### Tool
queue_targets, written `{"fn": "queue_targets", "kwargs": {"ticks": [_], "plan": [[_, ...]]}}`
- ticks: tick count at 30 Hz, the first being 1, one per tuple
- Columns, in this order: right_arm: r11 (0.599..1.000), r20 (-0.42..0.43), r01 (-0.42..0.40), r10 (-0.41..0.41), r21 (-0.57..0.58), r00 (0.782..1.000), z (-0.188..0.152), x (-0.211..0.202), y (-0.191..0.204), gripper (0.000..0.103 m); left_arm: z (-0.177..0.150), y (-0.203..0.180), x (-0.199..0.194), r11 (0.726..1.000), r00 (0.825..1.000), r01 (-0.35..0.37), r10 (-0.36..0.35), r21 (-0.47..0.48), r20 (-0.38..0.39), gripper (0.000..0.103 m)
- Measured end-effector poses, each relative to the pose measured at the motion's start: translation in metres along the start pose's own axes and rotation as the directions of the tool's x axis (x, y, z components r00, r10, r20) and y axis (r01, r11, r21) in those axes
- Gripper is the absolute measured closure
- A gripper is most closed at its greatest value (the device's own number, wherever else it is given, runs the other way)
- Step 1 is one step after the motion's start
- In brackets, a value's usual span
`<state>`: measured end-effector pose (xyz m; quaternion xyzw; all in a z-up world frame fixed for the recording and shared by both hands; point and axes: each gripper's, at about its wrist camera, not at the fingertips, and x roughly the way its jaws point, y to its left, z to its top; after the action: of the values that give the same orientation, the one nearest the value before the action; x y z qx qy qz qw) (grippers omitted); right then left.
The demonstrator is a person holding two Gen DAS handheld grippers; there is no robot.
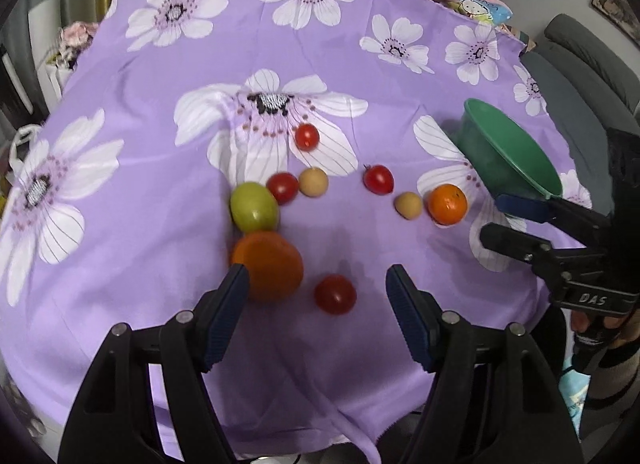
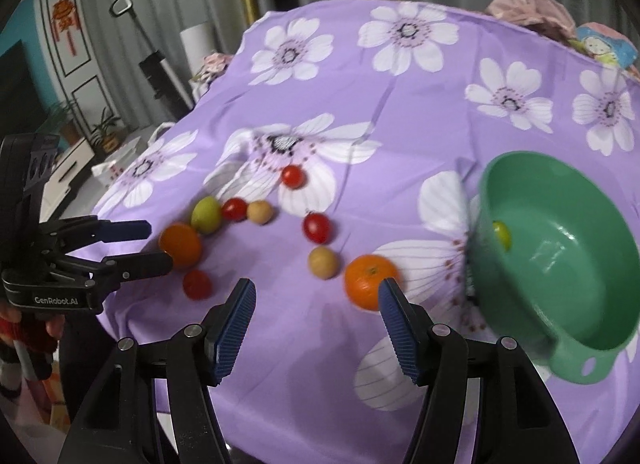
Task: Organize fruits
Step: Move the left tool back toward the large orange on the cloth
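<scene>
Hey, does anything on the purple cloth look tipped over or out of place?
Yes. The green bowl is tilted, its opening facing sideways toward the fruit rather than up. One small green fruit sits inside it; the other fruit lies loose on the flowered cloth.

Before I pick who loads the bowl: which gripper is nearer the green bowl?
Right. The right gripper is open just beside the green bowl, near its handle; the left gripper is open over the fruit farther off.
</scene>
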<state>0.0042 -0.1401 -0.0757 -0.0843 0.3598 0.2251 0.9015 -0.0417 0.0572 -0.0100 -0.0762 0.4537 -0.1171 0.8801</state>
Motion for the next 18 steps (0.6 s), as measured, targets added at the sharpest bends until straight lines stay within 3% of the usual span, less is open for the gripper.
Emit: {"fn": "queue_targets", "kwargs": {"ticks": [6,12,18], "plan": [[0.999,-0.037,-0.042,0.043,0.018,0.998,-0.006,0.008,0.000,0.039,0.002,0.001,0.003,1.000,1.000,0.000,0.000,-0.006,0.005,0.033],[0.992,-0.058,-0.123,0.122,-0.021,0.991,-0.006,0.019,0.022,0.039,0.005,0.008,0.004,0.999,0.999,-0.040,0.040,0.002,0.017,0.034],[0.975,-0.084,-0.212,0.206,-0.069,0.975,-0.001,0.037,0.049,0.039,0.006,0.016,0.003,1.000,1.000,-0.025,0.025,-0.001,0.009,0.037]]}}
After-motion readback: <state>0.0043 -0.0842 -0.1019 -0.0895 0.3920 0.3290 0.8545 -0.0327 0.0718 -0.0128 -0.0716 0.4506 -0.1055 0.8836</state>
